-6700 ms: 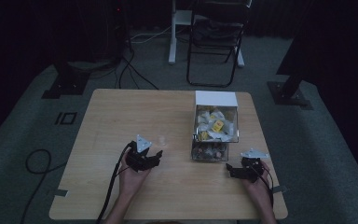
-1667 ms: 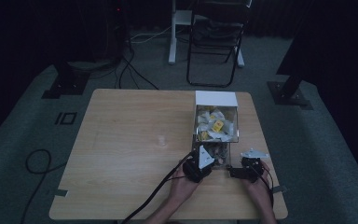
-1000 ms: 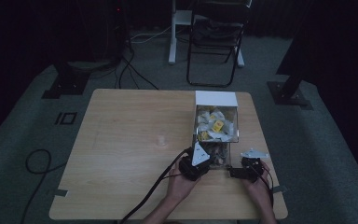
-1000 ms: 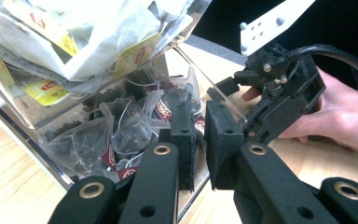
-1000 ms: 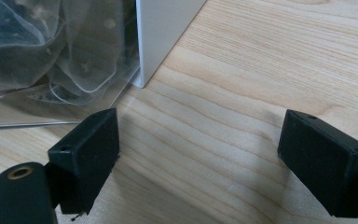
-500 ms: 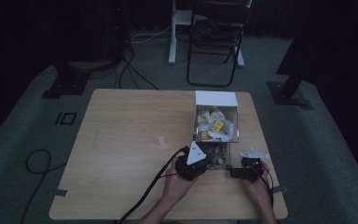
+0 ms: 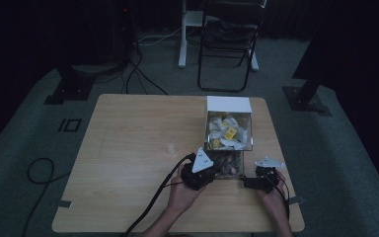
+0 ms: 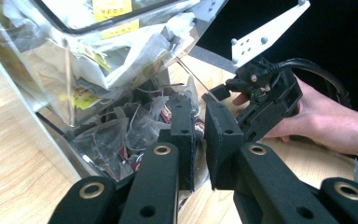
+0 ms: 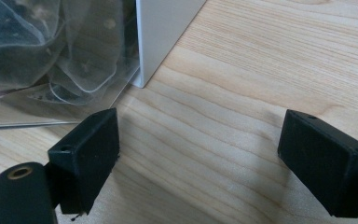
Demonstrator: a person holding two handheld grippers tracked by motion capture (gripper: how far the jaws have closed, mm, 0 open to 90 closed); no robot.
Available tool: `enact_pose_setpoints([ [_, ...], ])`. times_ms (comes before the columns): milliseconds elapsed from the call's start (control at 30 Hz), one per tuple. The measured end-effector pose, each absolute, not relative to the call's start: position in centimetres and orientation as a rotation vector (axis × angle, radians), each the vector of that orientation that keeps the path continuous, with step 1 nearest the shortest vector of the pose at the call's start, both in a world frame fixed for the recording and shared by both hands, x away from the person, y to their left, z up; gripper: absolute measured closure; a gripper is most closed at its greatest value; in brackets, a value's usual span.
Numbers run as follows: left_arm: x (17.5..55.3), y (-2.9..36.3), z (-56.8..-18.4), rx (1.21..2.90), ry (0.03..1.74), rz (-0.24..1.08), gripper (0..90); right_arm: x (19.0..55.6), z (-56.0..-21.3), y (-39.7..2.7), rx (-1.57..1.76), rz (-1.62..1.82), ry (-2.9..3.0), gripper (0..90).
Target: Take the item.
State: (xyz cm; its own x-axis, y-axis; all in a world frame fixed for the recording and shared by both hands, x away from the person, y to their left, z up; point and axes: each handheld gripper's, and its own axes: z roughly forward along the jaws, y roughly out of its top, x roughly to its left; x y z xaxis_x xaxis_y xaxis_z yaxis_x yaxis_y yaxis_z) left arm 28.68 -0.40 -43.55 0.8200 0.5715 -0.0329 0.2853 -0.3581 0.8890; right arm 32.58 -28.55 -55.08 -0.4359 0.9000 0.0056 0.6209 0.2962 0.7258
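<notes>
I'm keeping my left claw (image 8: 199,140) pinched on a teabag's (image 8: 135,133) blurred edge at the box (image 7: 228,132) mouth, right claw (image 9: 200,163) gaping at three o'clock over wooden bench (image 7: 128,148).

No lettering on the yellow packet labels (image 8: 107,8) is legible

Box (image 7: 228,129) on table (image 7: 128,148) (right side), sachets (image 7: 227,133) inside.

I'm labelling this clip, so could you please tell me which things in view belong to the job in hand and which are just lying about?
In the job:
- clear plastic dispenser box full of tea-bag sachets
- sachets at its open lower slot
- left tongs, shut at that slot
- right tongs, open on the light wooden table

Lying about:
- black folding chair
- floor cables
</notes>
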Motion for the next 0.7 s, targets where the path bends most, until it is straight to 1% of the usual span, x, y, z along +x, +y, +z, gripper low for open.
enact_pose_setpoints([
  [700, 28.8, 1.5, -42.8, 1.953, 0.656, 0.353, 83.3, 32.6, -55.1, -28.6, 1.360, 0.935, 2.167, 12.5],
])
